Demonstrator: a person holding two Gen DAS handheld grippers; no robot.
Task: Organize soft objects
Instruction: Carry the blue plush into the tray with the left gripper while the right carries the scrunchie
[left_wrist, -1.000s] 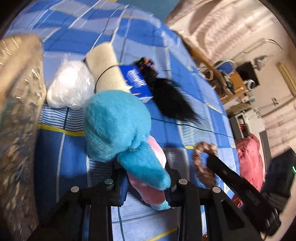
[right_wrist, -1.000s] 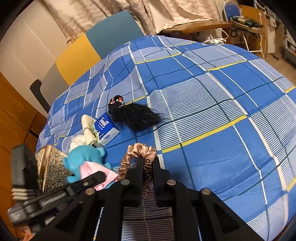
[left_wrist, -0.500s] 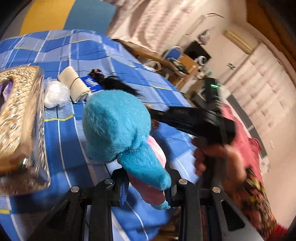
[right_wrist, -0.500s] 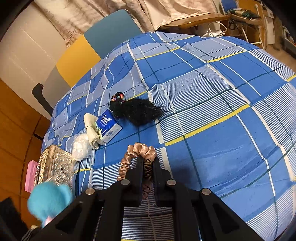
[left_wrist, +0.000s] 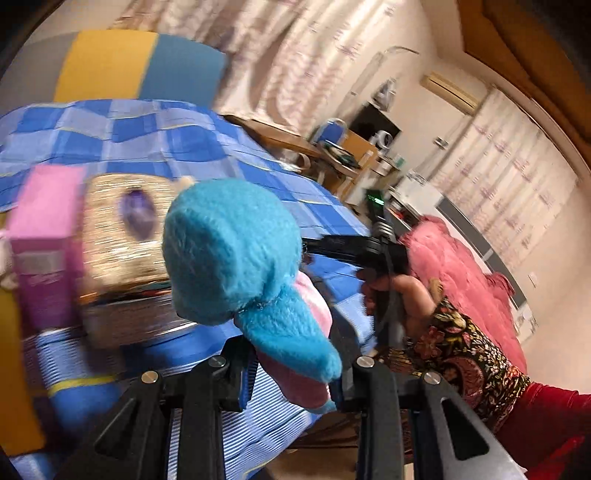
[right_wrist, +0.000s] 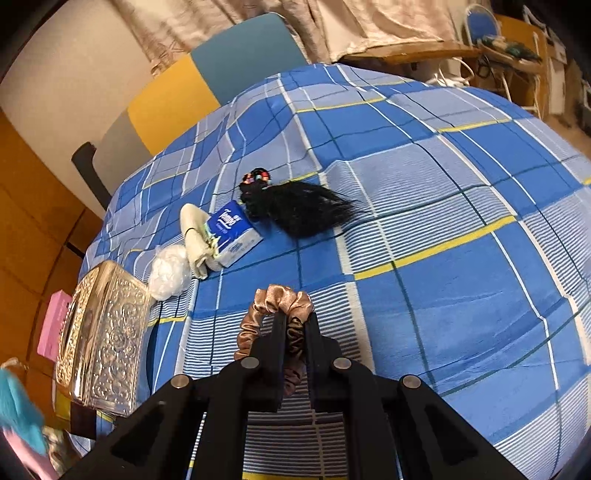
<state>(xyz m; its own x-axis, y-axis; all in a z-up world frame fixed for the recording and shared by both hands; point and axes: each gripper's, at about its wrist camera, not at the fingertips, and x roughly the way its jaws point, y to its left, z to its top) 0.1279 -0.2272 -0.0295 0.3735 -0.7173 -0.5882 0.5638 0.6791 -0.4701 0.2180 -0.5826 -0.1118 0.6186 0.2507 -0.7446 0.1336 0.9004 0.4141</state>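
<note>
- Left wrist view, over the bed's near-left corner: the left gripper (left_wrist: 295, 373) has its fingers closed part-way on a plush (left_wrist: 236, 258), blue with a pink underside, clamped at its lower end and held clear of the bed (left_wrist: 155, 147).
- Behind the plush, blurred, lie a box (left_wrist: 122, 229) with a gold embossed lid and a pink carton (left_wrist: 44, 229) at the bed's left edge.
- To the right, a hand (left_wrist: 402, 295) grips the other tool's handle.
- Right wrist view, above the bed's near edge: the right gripper (right_wrist: 297, 336) has its fingers almost together, pinching a scrunchie (right_wrist: 275, 306) of tan satin, whose loop stands up between them.
- Farther toward the bed's middle lie a hairpiece (right_wrist: 299, 210), a tissue pack (right_wrist: 234, 230), a cream roll (right_wrist: 194, 234) touching the pack, and a white wad (right_wrist: 168, 271) just beside the box.
- Step in hand, as judged: both soft items are lifted and in carriage toward the left edge; whether the box is open cannot be told.
- Next move, as judged: bring each item over a chosen spot, lower it, then part the fingers; the plush's bulk calls for a wide release.
</note>
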